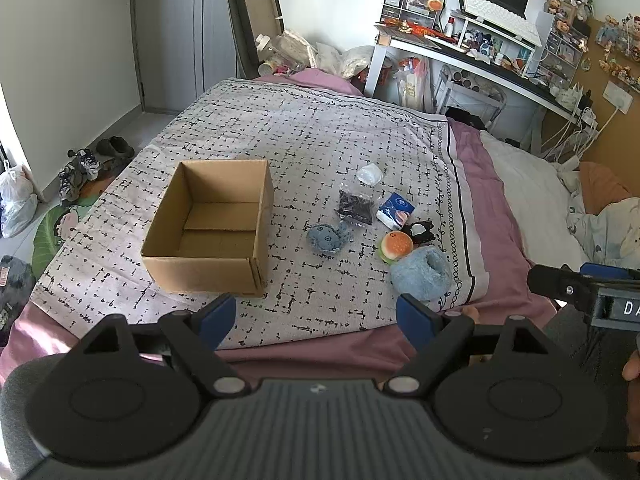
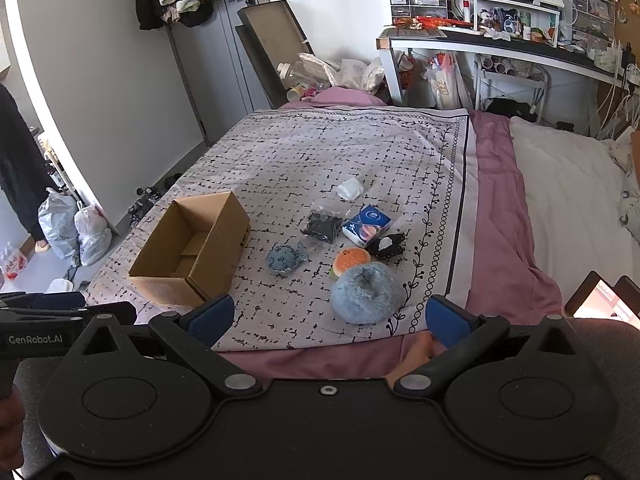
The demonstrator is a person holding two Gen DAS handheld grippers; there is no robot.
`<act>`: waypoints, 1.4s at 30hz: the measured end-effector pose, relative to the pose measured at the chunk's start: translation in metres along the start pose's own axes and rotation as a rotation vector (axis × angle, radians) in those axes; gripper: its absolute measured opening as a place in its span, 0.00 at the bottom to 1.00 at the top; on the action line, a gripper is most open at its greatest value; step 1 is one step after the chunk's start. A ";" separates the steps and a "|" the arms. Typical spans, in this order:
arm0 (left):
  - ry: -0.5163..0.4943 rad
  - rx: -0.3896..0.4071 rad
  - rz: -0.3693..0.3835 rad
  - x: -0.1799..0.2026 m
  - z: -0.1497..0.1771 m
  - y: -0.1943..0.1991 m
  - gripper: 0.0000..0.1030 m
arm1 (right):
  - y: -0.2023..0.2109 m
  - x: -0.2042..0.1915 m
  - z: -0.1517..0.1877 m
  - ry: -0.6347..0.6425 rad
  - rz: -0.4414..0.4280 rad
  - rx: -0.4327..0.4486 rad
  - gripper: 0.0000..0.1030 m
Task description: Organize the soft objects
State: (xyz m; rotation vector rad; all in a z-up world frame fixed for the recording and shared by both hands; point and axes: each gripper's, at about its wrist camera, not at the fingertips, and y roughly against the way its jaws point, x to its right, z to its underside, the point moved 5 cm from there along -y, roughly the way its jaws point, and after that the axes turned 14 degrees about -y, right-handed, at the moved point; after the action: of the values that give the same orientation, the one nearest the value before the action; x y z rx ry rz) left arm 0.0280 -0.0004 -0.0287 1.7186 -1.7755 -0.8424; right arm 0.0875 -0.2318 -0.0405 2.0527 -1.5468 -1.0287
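An open, empty cardboard box (image 1: 208, 228) (image 2: 192, 244) sits on the patterned bed cover. To its right lie soft things: a blue fluffy plush (image 1: 422, 274) (image 2: 366, 294), a burger toy (image 1: 396, 245) (image 2: 351, 261), a blue whale plush (image 1: 328, 237) (image 2: 286, 257), a black-and-white plush (image 1: 420, 231) (image 2: 386, 245), a dark bag (image 1: 355, 206) (image 2: 323, 226), a tissue pack (image 1: 395, 210) (image 2: 368, 224) and a white pouch (image 1: 370, 174) (image 2: 350, 189). My left gripper (image 1: 316, 316) is open and empty near the bed's front edge. My right gripper (image 2: 330, 316) is open and empty, just short of the fluffy plush.
The patterned cover (image 1: 304, 136) lies over a pink sheet (image 1: 500, 216). A white pillow (image 2: 568, 184) lies at the right. A cluttered desk (image 1: 480, 48) stands beyond the bed. Shoes (image 1: 92, 164) and bags (image 2: 76, 228) are on the floor at the left.
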 end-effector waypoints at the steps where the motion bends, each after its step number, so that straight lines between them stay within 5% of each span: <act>1: 0.000 -0.001 0.000 0.000 0.000 0.000 0.84 | 0.000 0.000 0.000 0.001 0.002 0.000 1.00; 22: 0.007 0.002 -0.015 0.000 0.002 0.004 0.84 | 0.001 -0.005 0.004 0.023 -0.029 0.003 1.00; 42: 0.053 -0.011 0.028 0.004 -0.013 -0.034 0.84 | -0.030 0.019 -0.006 -0.084 -0.029 -0.021 1.00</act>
State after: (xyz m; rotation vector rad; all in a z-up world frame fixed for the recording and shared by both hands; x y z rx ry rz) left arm 0.0606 -0.0054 -0.0453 1.6898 -1.7525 -0.7870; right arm 0.1145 -0.2406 -0.0625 2.0478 -1.5438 -1.1505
